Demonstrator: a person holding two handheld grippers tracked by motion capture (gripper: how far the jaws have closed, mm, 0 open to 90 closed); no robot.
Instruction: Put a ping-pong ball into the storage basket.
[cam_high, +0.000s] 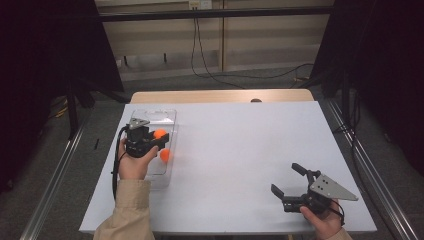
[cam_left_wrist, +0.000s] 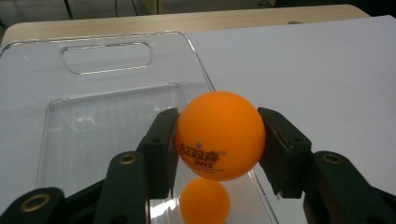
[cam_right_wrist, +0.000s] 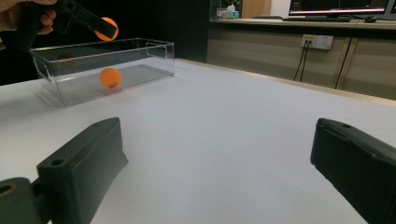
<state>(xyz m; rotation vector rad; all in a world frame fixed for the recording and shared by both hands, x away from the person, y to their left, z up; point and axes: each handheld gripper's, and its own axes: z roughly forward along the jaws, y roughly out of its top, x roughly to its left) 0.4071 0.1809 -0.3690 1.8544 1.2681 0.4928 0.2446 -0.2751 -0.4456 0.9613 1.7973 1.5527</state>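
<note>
Up at about nine o'clock on the desk (cam_high: 240, 150), the left gripper (cam_high: 161, 139) is clamped on an orange ball (cam_left_wrist: 219, 135), one jaw pressed to each side of it. It hangs above the open top of a clear plastic box (cam_high: 167, 116) that stands near the desk's left edge. A second orange ball (cam_right_wrist: 110, 77) lies on the floor of that box, just below the held one. Over at about five o'clock, well apart from the box, the right gripper (cam_high: 289, 181) is held in the person's right hand (cam_high: 322, 220) with its jaws spread wide and nothing between them, pointing across the bare white surface toward the box.
</note>
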